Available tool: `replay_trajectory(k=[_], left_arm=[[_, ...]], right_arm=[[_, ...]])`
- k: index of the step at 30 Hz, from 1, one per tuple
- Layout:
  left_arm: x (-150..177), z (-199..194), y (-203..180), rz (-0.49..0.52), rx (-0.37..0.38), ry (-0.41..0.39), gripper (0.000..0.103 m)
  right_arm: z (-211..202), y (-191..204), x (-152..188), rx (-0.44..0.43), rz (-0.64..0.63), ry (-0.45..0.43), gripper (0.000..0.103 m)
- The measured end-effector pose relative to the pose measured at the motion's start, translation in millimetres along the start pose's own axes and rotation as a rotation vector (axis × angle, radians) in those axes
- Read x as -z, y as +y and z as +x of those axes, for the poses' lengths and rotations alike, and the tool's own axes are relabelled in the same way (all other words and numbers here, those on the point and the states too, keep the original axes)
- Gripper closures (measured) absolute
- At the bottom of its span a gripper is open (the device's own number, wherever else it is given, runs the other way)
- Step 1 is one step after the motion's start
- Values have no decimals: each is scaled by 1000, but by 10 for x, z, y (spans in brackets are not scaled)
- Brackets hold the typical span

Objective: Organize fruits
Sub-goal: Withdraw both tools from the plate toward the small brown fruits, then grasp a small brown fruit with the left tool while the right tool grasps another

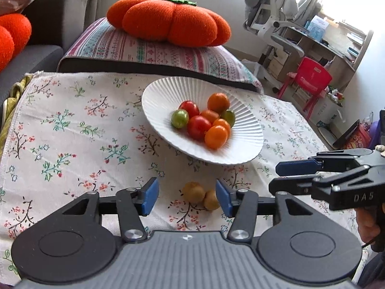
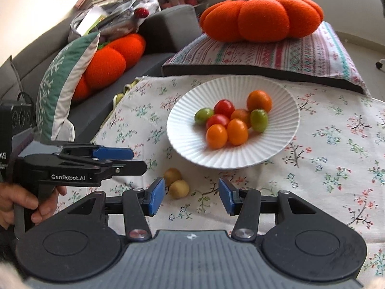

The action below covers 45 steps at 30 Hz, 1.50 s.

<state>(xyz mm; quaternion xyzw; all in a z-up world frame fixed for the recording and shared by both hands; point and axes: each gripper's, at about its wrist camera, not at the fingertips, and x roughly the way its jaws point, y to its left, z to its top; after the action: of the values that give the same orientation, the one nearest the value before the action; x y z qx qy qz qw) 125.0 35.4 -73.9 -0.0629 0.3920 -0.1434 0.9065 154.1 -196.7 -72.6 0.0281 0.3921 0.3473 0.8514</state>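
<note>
Living room, grey sofa (image 2: pixel 168 24) behind a floral-print tablecloth (image 1: pixel 72 132). Left gripper (image 1: pixel 187 197), lettered "GenRobot.AI" in the right view, jaws apart, two small yellow-brown fruits (image 1: pixel 201 195) on the cloth between its blue pads, untouched. White ribbed plate (image 1: pixel 168 91) beyond holds red, orange and green cherry tomatoes (image 1: pixel 204 120). Right gripper (image 2: pixel 191 195), marked "DAS", jaws apart, empty, fruits just left.

Both grippers (image 1: pixel 187 198) (image 2: pixel 191 195) were black with blue pads (image 1: pixel 152 196), silver screws (image 2: pixel 243 231) and white lettering (image 2: pixel 68 177).
</note>
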Motion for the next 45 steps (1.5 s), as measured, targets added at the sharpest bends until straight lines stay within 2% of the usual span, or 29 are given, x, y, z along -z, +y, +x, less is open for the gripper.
replay_trajectory(k=[8, 12, 17, 19, 22, 26, 30, 31, 32, 33, 41, 45], left_arm=[[18, 60, 72, -50, -32, 31, 58], [28, 67, 102, -68, -36, 27, 48], [30, 72, 158, -95, -32, 28, 47], [30, 79, 182, -106, -32, 30, 40], [34, 72, 197, -109, -46, 20, 35], [35, 91, 195, -110, -43, 19, 35], [37, 132, 163, -97, -53, 20, 35], [40, 144, 153, -93, -56, 19, 35], [39, 154, 145, -90, -59, 18, 35], [35, 165, 139, -88, -59, 17, 36], [33, 222, 73, -38, -28, 6, 52], [77, 304, -61, 35, -14, 12, 58]], right_arm=[[213, 160, 93, 8, -60, 42, 57], [332, 251, 128, 14, -100, 51, 57], [458, 306, 139, 16, -126, 54, 57], [500, 304, 151, 18, -135, 56, 57], [556, 306, 163, 34, -149, 54, 57], [601, 280, 142, 44, -143, 32, 58], [670, 292, 175, 46, -160, 38, 64], [677, 312, 185, 47, -173, 38, 68], [677, 330, 194, 46, -187, 38, 76], [676, 344, 196, 47, -196, 41, 78], [571, 231, 98, 102, -131, 91, 78], [431, 92, 51, 136, -65, 102, 78]])
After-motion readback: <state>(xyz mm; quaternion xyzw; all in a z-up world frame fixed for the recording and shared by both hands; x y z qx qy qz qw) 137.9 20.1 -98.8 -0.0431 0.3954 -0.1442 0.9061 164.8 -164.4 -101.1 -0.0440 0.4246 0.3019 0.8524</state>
